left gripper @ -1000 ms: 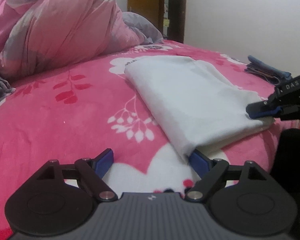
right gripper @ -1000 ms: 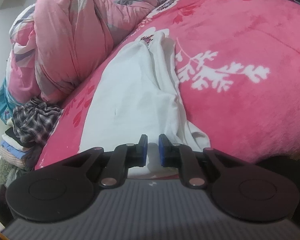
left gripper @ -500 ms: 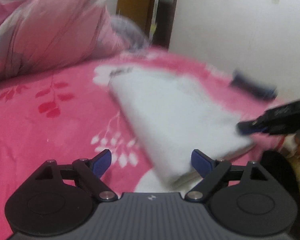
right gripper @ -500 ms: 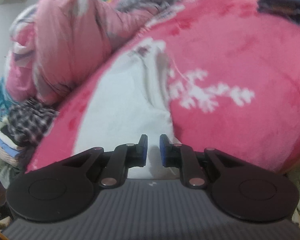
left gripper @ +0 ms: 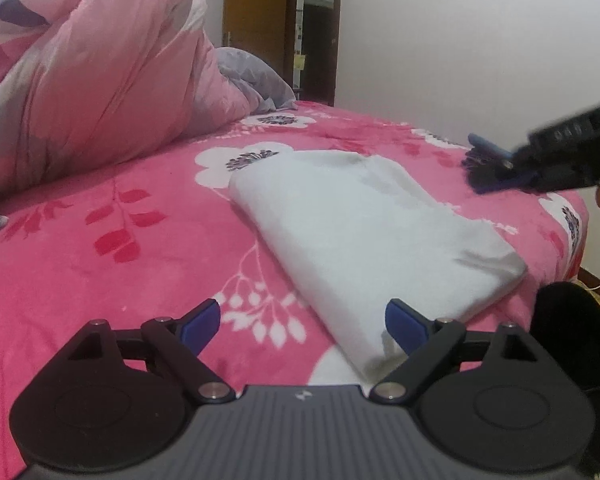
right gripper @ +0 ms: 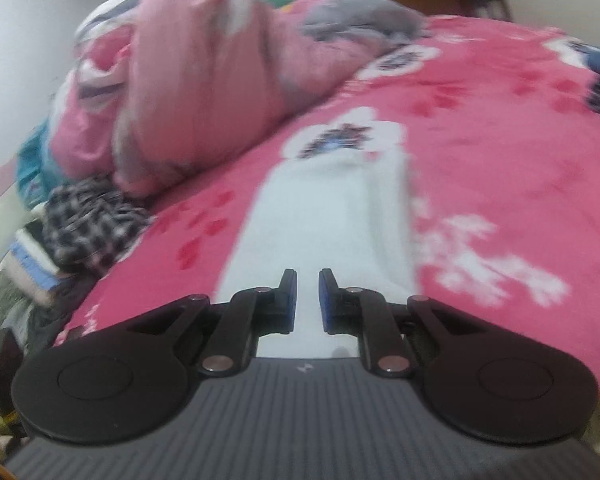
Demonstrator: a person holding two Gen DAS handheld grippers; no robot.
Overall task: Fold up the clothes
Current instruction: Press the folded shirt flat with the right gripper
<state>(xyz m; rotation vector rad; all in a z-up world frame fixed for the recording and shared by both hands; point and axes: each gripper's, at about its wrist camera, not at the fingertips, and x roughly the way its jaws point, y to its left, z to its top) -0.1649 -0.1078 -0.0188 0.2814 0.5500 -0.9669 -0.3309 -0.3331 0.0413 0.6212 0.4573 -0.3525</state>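
A crumpled pink duvet (left gripper: 92, 72) is piling up along the left side of the bed (left gripper: 100, 264), with a checked garment (right gripper: 92, 220) slumping off the edge below it. Open pink bedspread is lying between the duvet and a folded white garment (left gripper: 364, 236), which is resting flat near the bed's front edge. The left claw (left gripper: 302, 320) is hovering low over the near corner of the garment, angled downward, its blue fingers (left gripper: 202, 322) opening wide and gripping nothing. On the right, the right claw (left gripper: 496, 178) is hanging in the air above the bed's far right edge, clenched almost closed on nothing, in front of a folded dark garment (left gripper: 476, 152).
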